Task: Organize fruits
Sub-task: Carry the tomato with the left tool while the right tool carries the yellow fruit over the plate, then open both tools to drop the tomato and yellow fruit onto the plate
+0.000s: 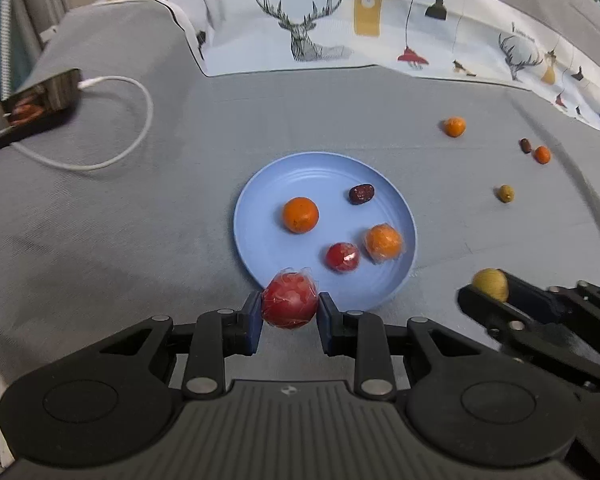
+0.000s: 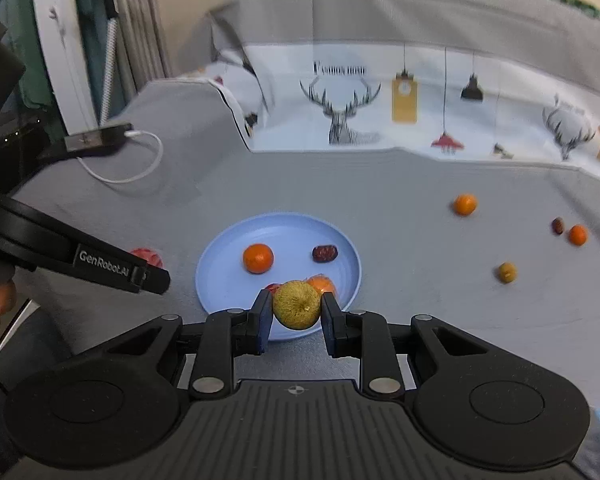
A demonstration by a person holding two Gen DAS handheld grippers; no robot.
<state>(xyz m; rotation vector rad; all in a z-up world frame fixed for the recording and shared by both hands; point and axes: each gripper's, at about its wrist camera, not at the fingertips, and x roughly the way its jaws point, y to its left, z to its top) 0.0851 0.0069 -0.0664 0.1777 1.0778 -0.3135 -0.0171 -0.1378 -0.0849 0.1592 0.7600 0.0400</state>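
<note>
The left tongs [image 1: 289, 312] are clamped on a red fruit in clear wrap [image 1: 290, 300], held over the near rim of the blue plate [image 1: 260, 184]. The right tongs [image 2: 296, 318] are clamped on a yellow-green fruit [image 2: 297, 305], also above the near edge of the plate.

On the plate lie 4 things: an orange fruit [image 1: 300, 215], a dark red date [image 1: 361, 194], a wrapped orange fruit [image 1: 383, 242] and a small wrapped red fruit [image 1: 342, 257]. In the right wrist view the yellow-green fruit hides most of the last 2.

The plate rests on a grey cloth surface [image 1: 140, 220]; I cannot tell what is under the cloth. To the right of the plate, well apart from it, lie 4 loose pieces: an orange one [image 1: 455, 126], a small olive-coloured one [image 1: 506, 193], and a dark one [image 1: 525, 145] just beside another orange one [image 1: 542, 155]. These are small and a little blurred.

At far left, a white cable [image 1: 140, 128] is plugged into a dark device [image 1: 40, 100] that the frame edge cuts off. A printed cloth with deer heads [image 1: 340, 28] hangs behind.
</note>
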